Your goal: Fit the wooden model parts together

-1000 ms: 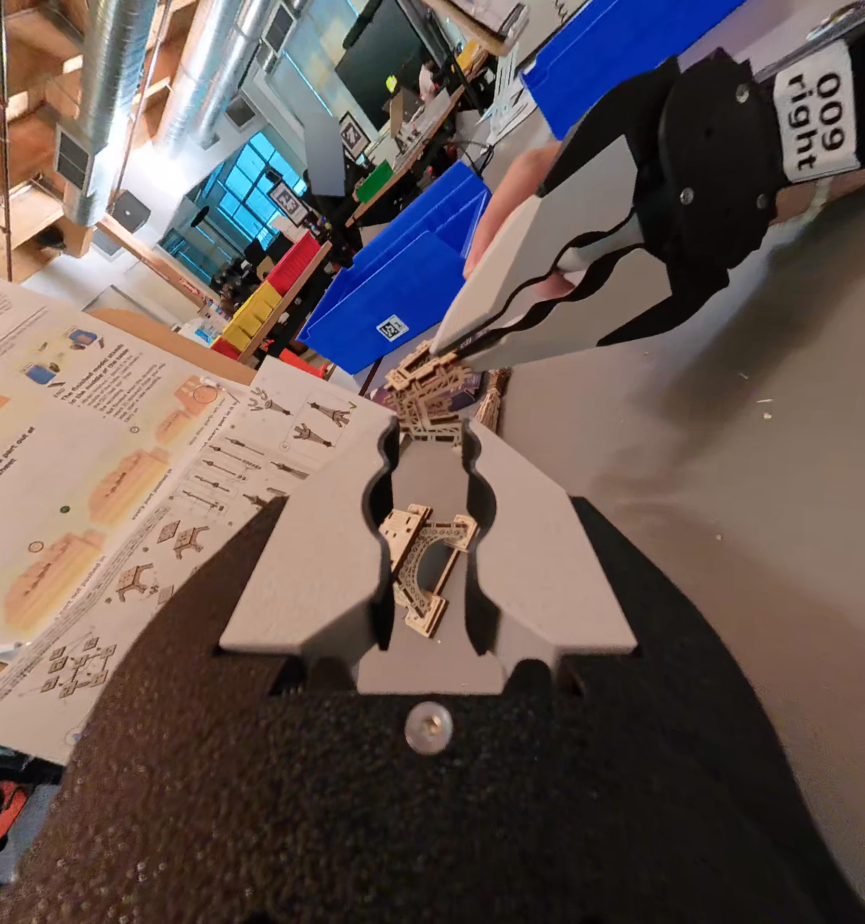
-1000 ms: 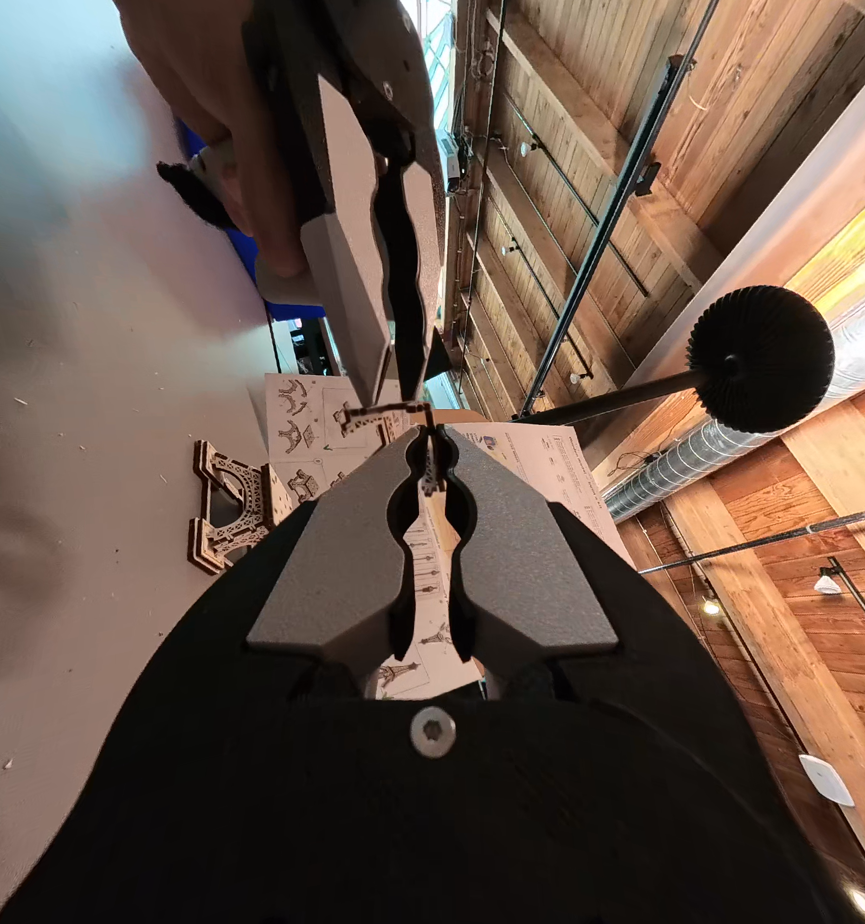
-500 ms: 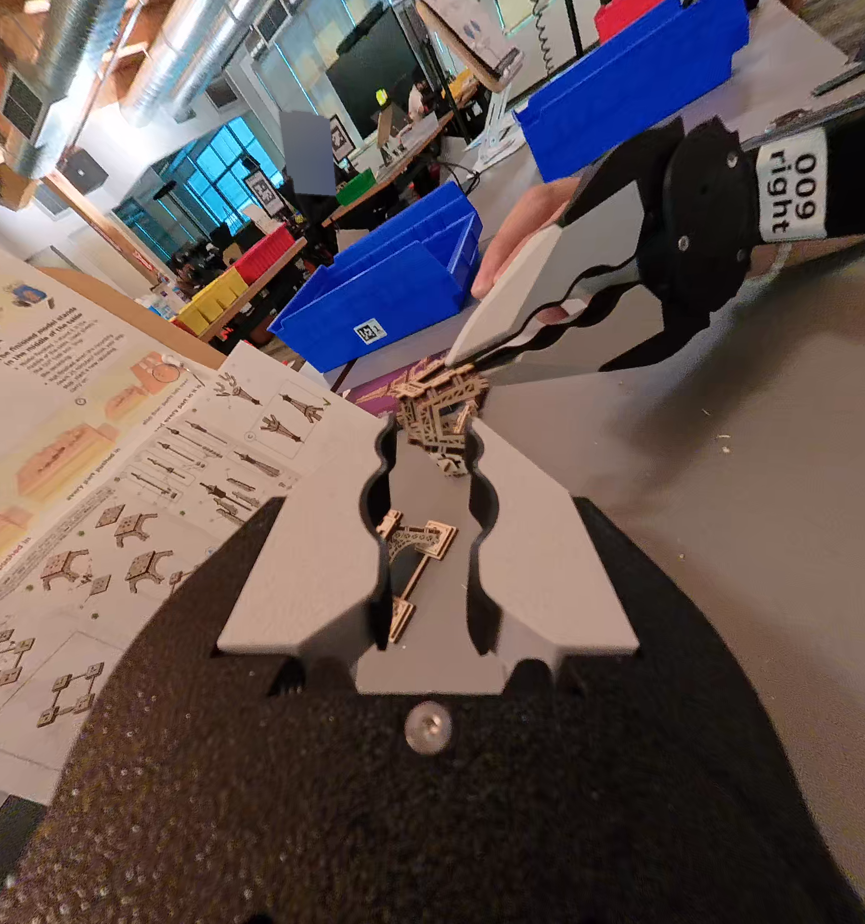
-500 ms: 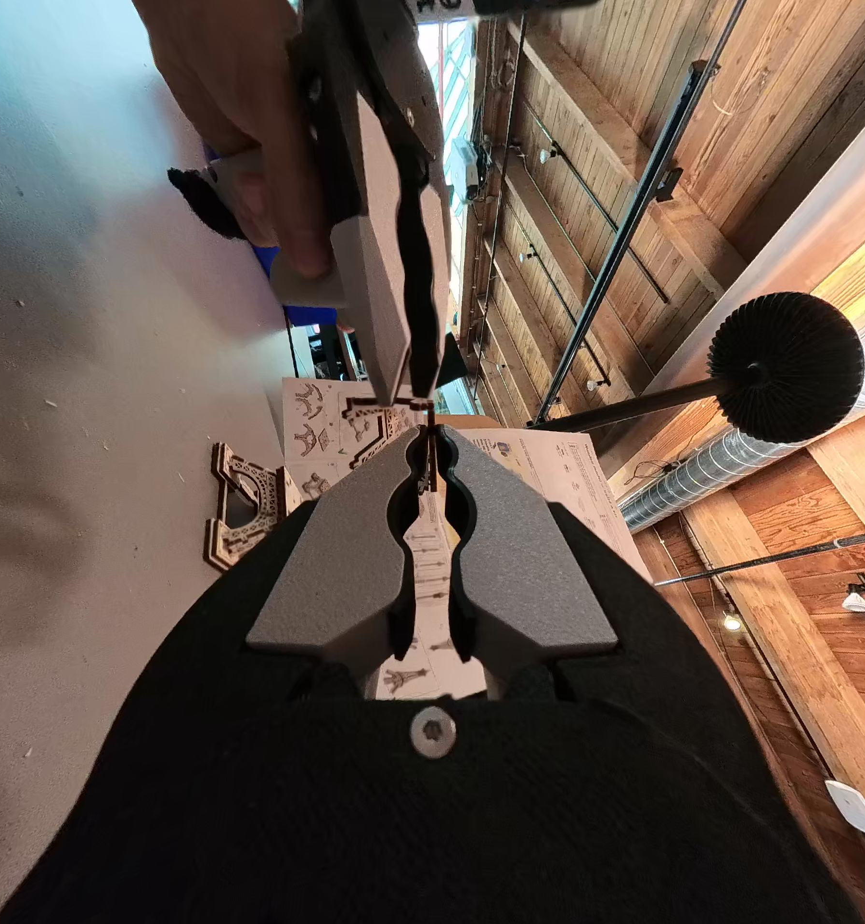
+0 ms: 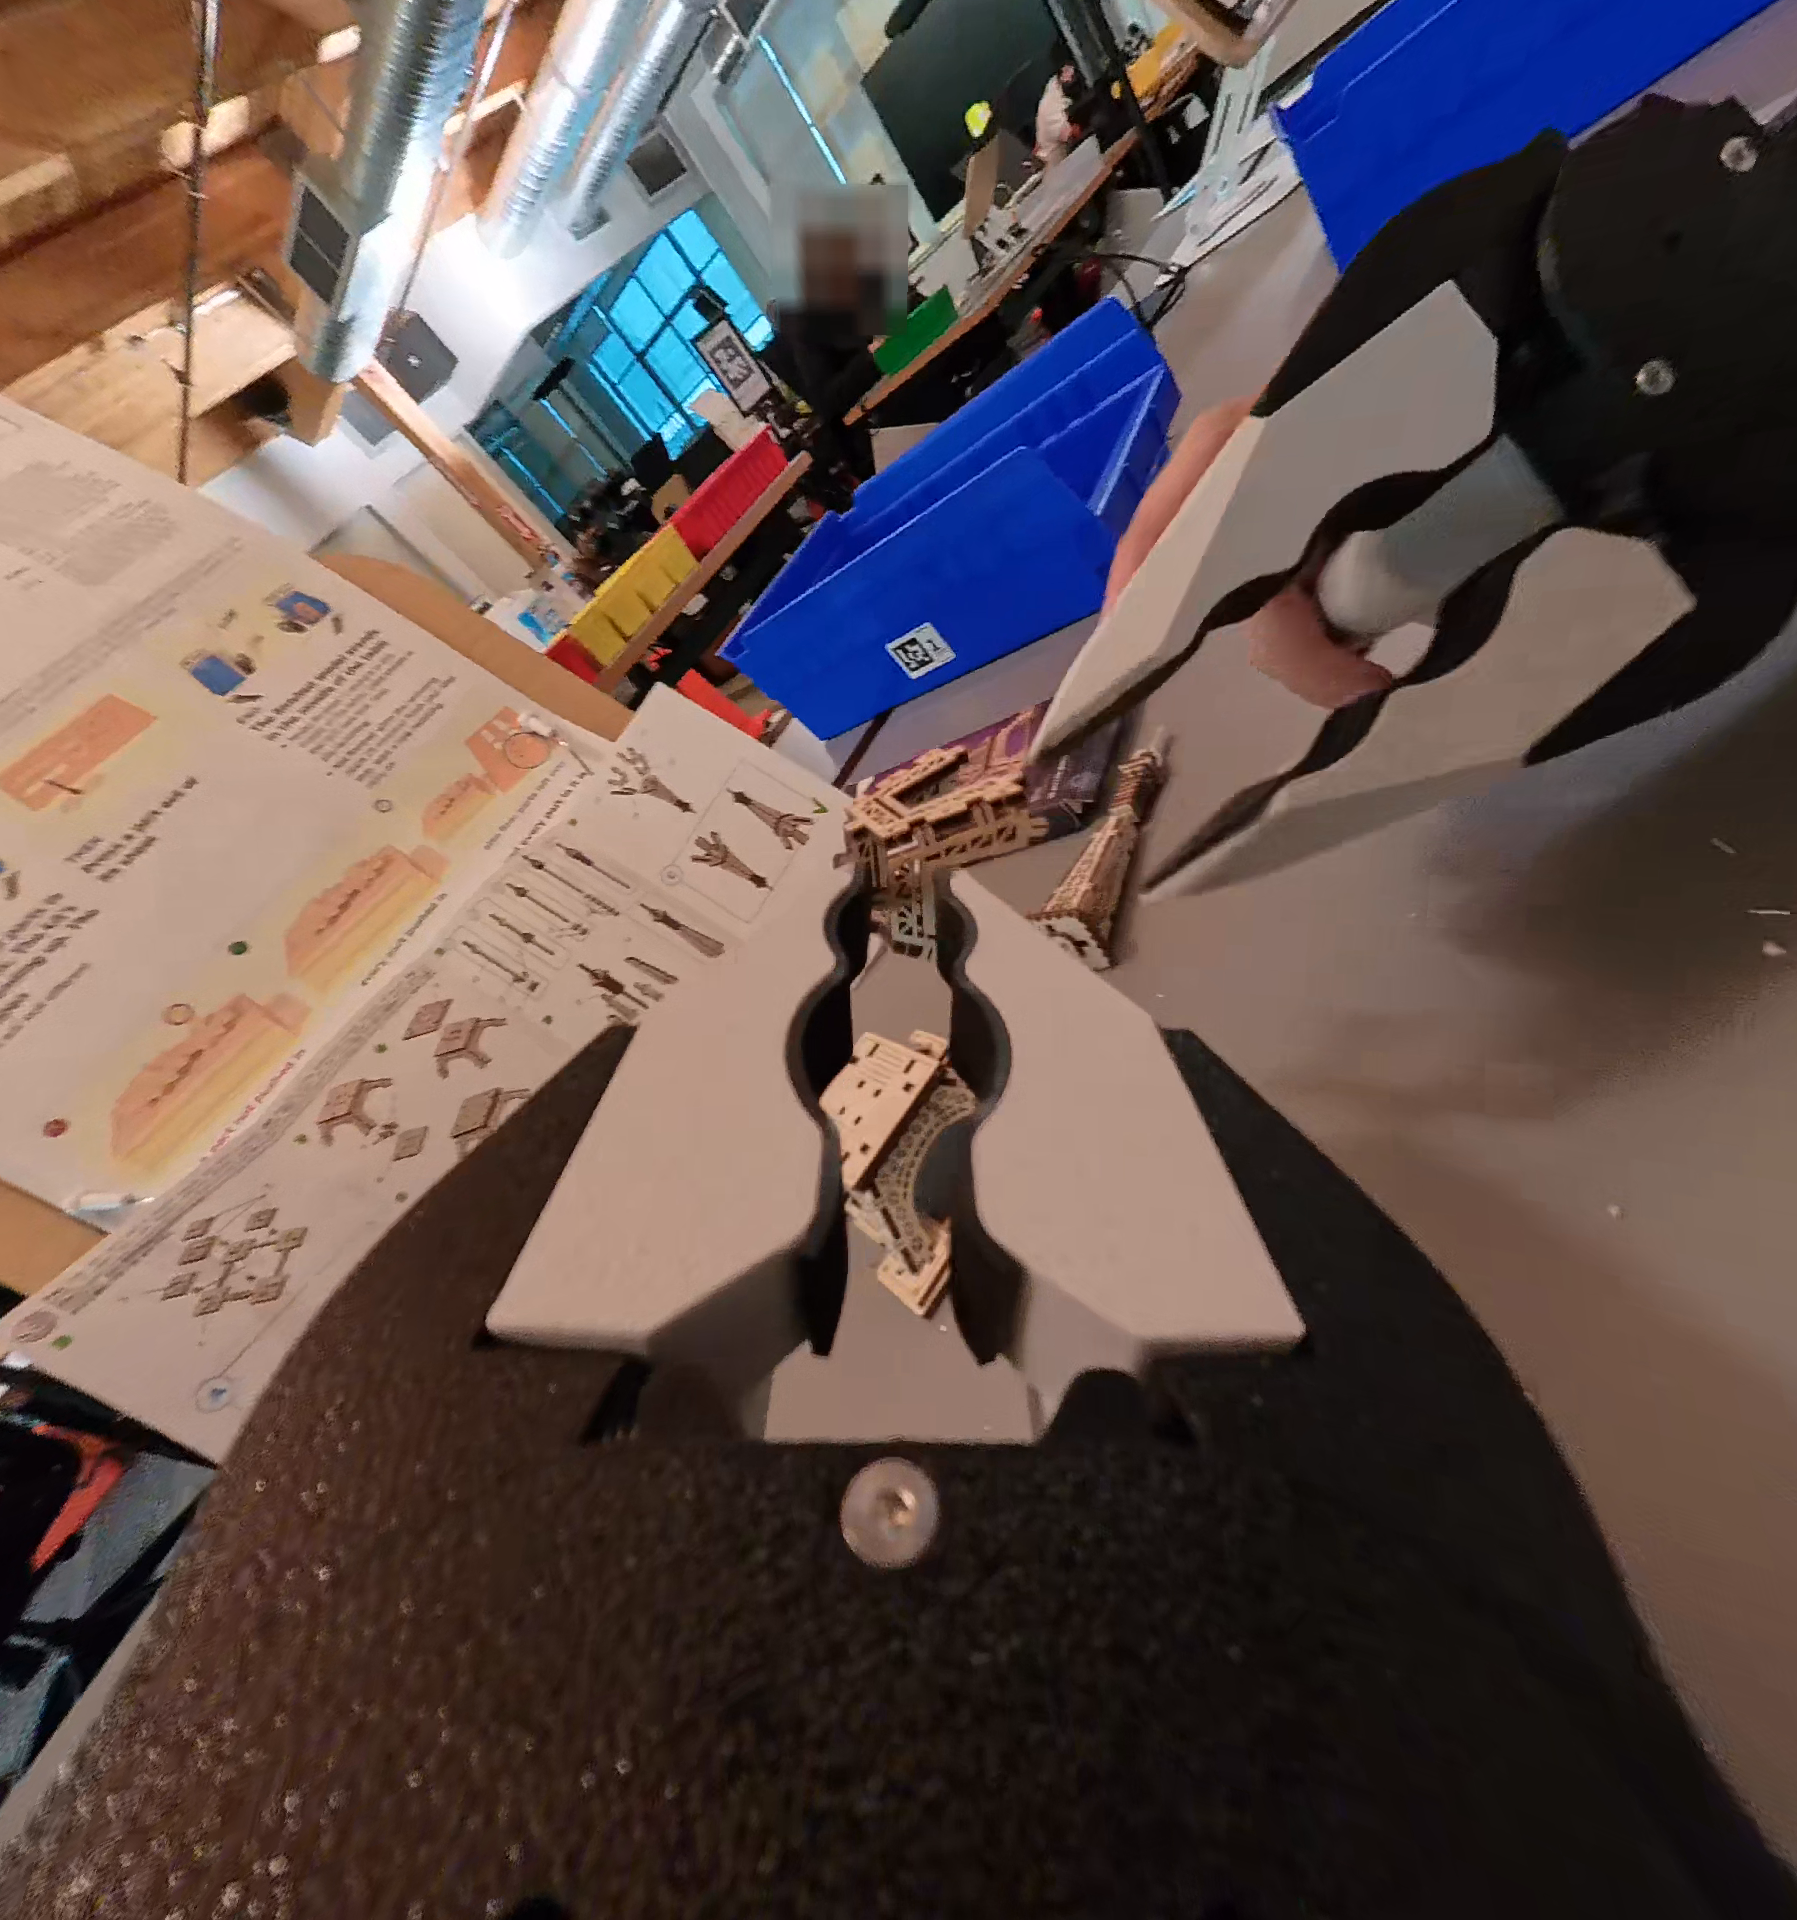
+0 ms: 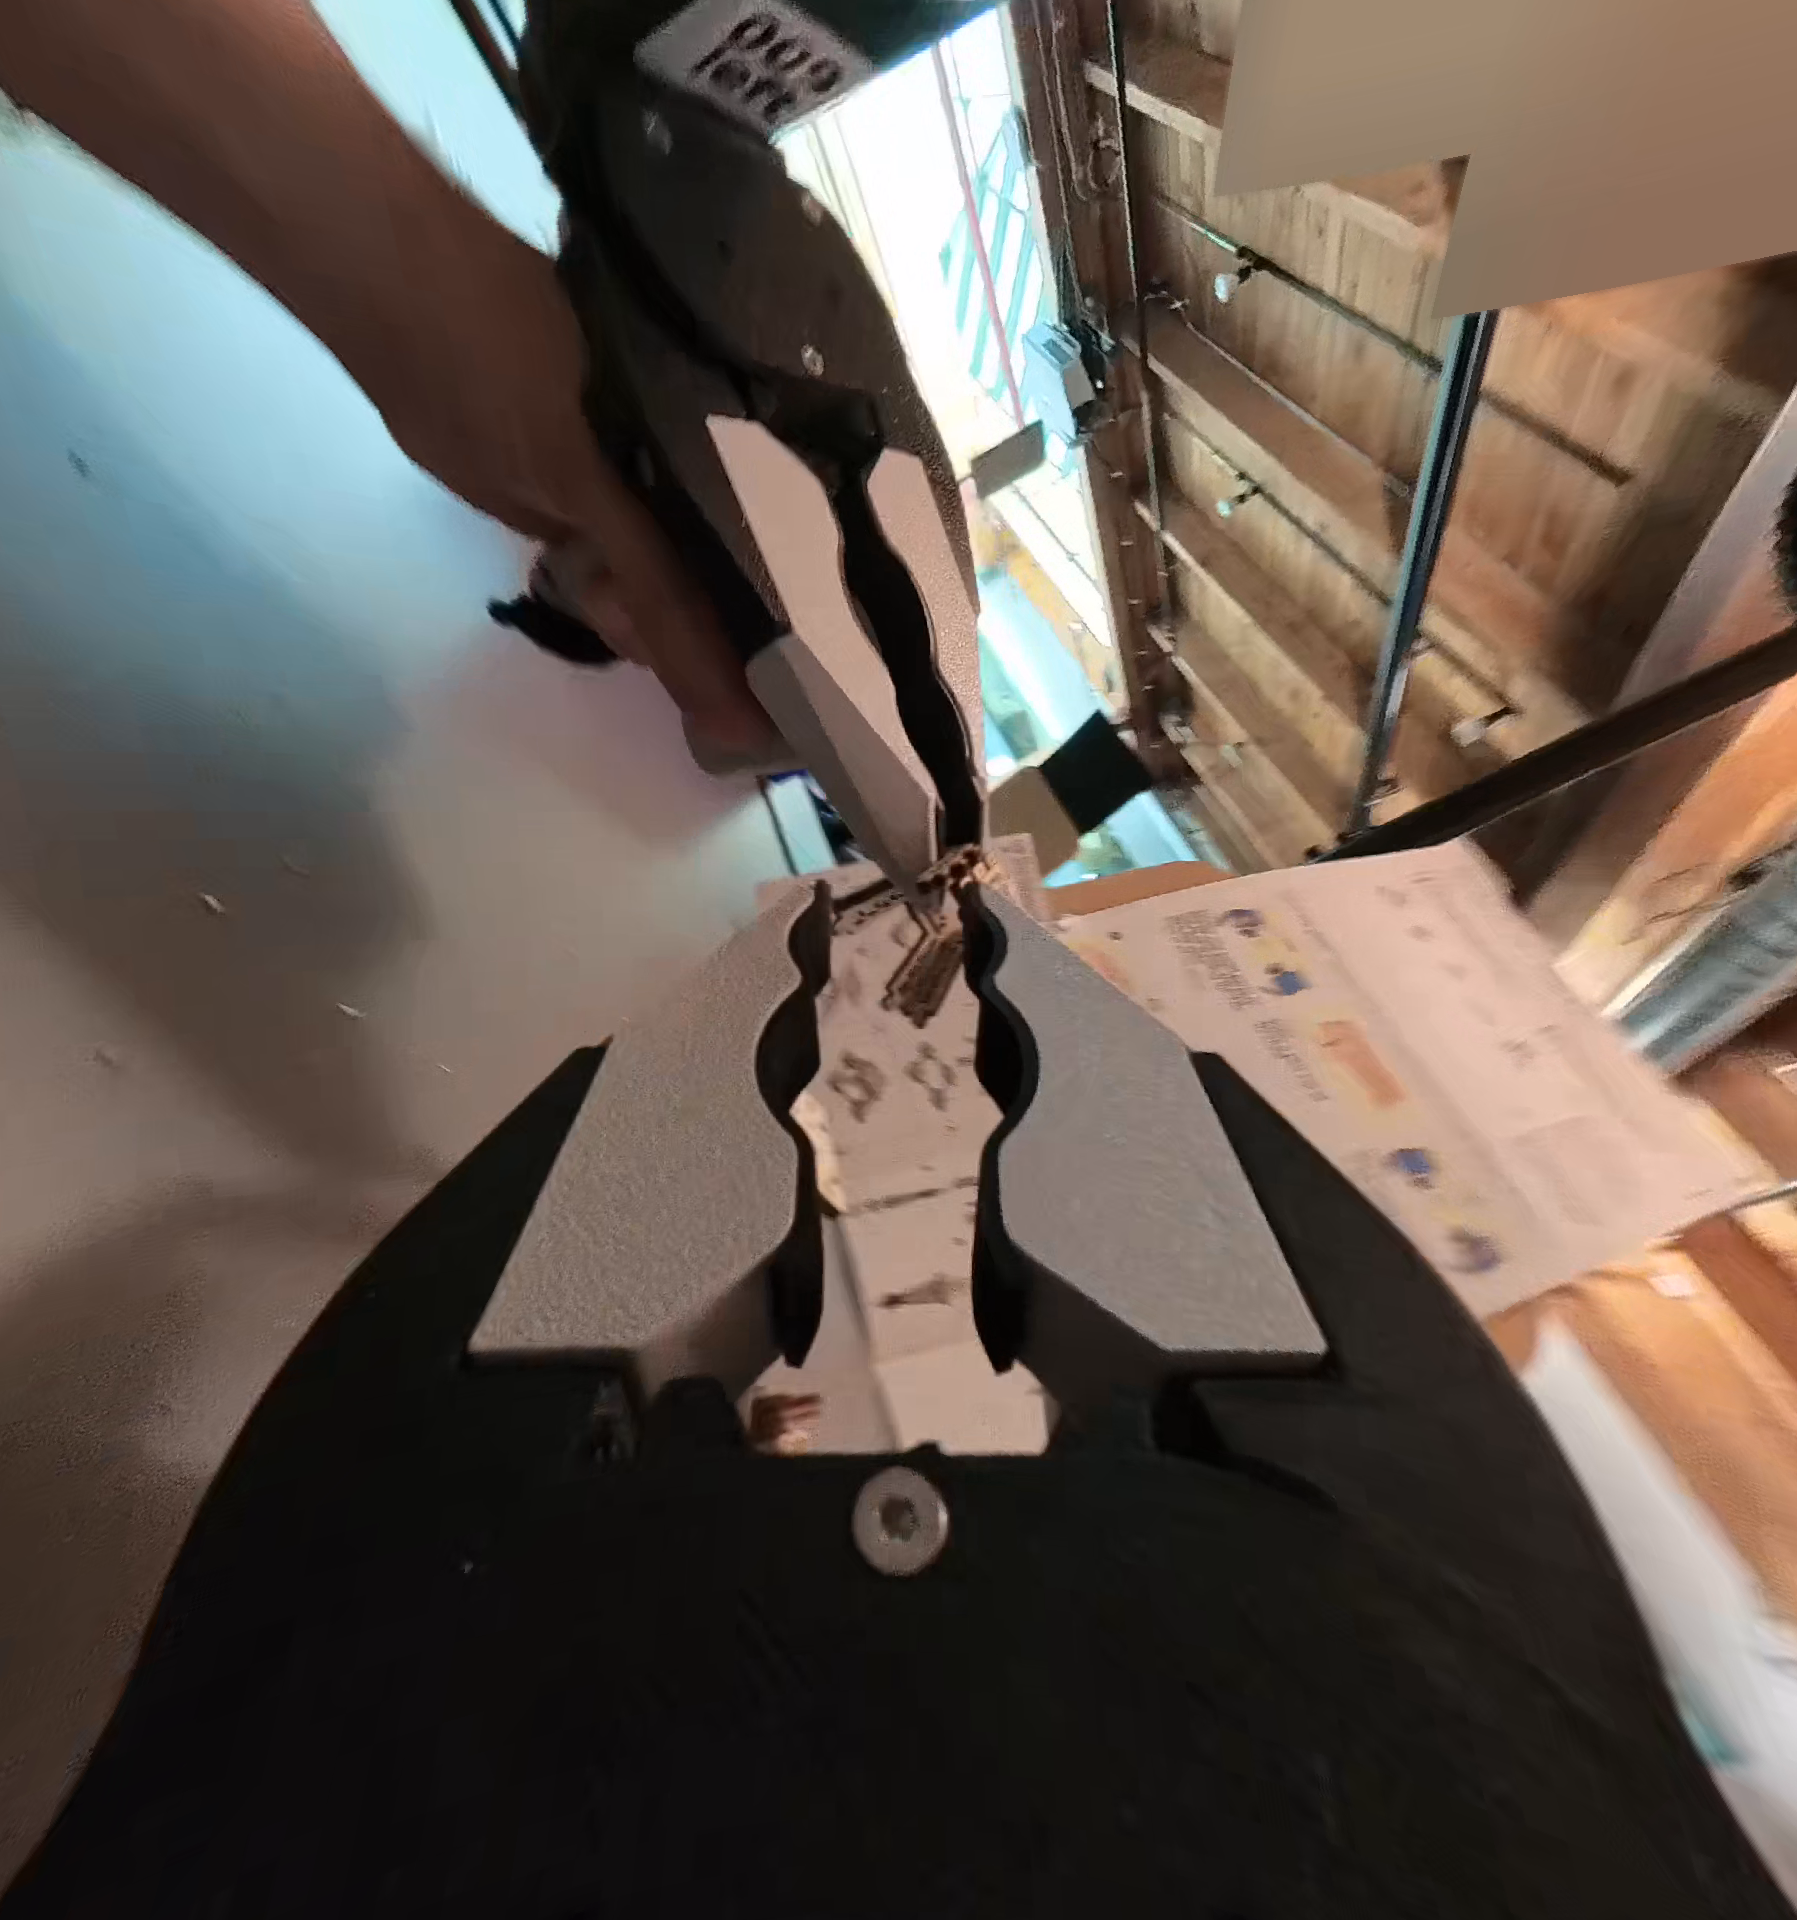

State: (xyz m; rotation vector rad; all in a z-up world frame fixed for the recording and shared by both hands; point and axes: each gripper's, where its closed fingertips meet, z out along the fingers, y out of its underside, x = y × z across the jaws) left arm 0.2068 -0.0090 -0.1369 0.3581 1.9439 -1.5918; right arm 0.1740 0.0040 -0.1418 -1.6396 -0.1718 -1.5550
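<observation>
My left gripper is shut on a small wooden lattice part at its fingertips and holds it above the grey table. In the right wrist view the left gripper comes down from above, with the part hanging from its tips. My right gripper is open, its fingers on either side of the part and apart from it. It also shows in the left wrist view, open, just right of the part. A wooden arched base and a wooden spire lie on the table.
A printed instruction sheet lies to the left and shows in the right wrist view. Blue bins stand behind the parts. A purple box lies under the right gripper. A hand holds the left gripper. Both grippers' tips are close together, under 4 cm apart.
My right gripper was shut on the lattice part and has opened and let it go. My left gripper still holds the part. Both views have tilted.
</observation>
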